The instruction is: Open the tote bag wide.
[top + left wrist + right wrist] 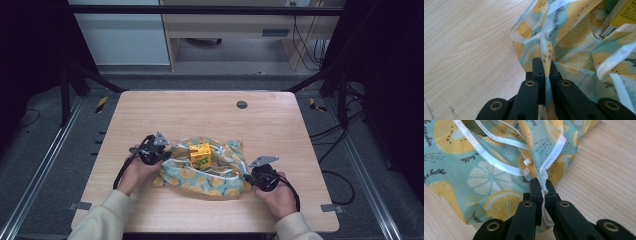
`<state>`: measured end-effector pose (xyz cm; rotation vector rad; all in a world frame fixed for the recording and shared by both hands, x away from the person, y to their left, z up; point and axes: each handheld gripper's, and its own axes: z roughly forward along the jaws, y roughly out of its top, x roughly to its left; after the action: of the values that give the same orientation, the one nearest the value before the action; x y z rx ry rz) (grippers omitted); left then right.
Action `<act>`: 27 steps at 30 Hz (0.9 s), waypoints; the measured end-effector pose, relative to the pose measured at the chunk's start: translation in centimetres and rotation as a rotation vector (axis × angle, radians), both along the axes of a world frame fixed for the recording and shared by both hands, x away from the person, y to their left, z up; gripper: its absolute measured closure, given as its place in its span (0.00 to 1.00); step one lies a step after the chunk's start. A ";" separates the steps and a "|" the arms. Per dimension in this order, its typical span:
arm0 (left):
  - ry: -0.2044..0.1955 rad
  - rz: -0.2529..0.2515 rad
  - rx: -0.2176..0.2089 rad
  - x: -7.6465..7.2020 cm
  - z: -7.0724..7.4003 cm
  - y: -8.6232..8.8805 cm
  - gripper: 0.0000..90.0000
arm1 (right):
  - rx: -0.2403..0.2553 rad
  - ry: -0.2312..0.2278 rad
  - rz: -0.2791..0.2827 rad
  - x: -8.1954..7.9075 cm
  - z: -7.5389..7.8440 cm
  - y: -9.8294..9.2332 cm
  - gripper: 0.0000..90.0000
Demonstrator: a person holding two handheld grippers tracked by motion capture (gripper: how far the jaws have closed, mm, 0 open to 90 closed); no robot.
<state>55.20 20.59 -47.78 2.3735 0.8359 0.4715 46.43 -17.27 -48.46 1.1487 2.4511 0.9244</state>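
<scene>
Both forearms are seen entering from the near edge of the table (150,107) in the high view, each in a pale sleeve, with the hands spread apart at either end of a lemon-print bag (210,175). The left hand (135,172) is angled in toward the bag's left end, and the left gripper (156,152) is pointed rightward at it. The right hand (280,195) is set at the near right, with the right gripper (255,175) aimed leftward at the bag's right end.

The bag is laid crumpled and open on the near half of the table, between the two grippers. A yellow carton (200,155) is seated in its opening, slightly left of the bag's middle, with fabric gathered round its base.

In the left gripper view, the jaws of the left gripper (546,67) are closed tight on a fold of the bag (574,37) at its rim, the carton (621,15) being seen at the far right. In the right gripper view, the right gripper (543,186) is clamped on a pinch of the bag's (486,177) white-edged hem, where white drawstring tape (496,161) is looped just beyond the jaw tips.
</scene>
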 end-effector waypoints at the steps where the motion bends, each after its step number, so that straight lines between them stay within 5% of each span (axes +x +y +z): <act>1: 0.002 -0.002 0.005 0.0 0.1 0.0 1.00 | 0.000 0.001 -0.002 0.0 0.0 0.0 0.99; 23: 0.025 0.003 0.053 0.5 0.4 -0.2 1.00 | -0.010 0.009 -0.001 -0.2 0.0 0.1 0.99; 24: 0.015 0.001 0.041 0.5 0.6 -0.2 0.98 | -0.006 0.004 0.002 -0.2 0.1 0.1 0.97; 27: -0.027 0.003 0.018 0.1 1.6 -0.1 0.78 | 0.033 -0.025 -0.008 -0.3 0.6 0.1 0.70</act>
<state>55.32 20.54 -46.19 2.3771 0.8260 0.5126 46.18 -17.19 -47.90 1.1503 2.4181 0.9749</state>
